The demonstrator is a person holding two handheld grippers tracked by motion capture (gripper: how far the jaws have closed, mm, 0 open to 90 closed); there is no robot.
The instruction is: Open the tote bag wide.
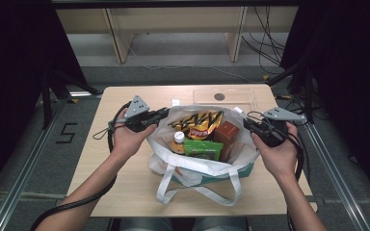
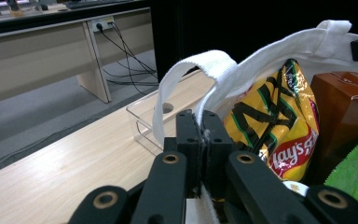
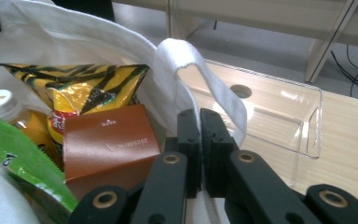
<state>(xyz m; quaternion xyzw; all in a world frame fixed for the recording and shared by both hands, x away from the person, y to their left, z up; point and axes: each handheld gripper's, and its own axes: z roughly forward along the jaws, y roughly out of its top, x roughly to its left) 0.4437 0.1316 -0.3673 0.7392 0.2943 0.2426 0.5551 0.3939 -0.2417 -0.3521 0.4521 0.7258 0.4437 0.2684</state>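
Note:
A white tote bag (image 1: 200, 166) stands open in the middle of the table. Inside it are a yellow chip bag (image 1: 200, 123), a brown box (image 1: 226, 134), a green packet (image 1: 203, 149) and a bottle with a white cap (image 1: 178, 137). My left gripper (image 1: 163, 112) is shut on the bag's left rim; in the left gripper view the white fabric (image 2: 204, 140) is pinched between the jaws beside the chip bag (image 2: 279, 126). My right gripper (image 1: 246, 124) is shut on the bag's right rim (image 3: 200, 154), next to the brown box (image 3: 109, 140).
A clear plastic tray (image 1: 229, 98) sits at the table's far edge behind the bag. The bag's loose handles (image 1: 200, 190) trail toward the near edge. Wooden desk legs and cables lie on the floor beyond the table (image 1: 120, 159).

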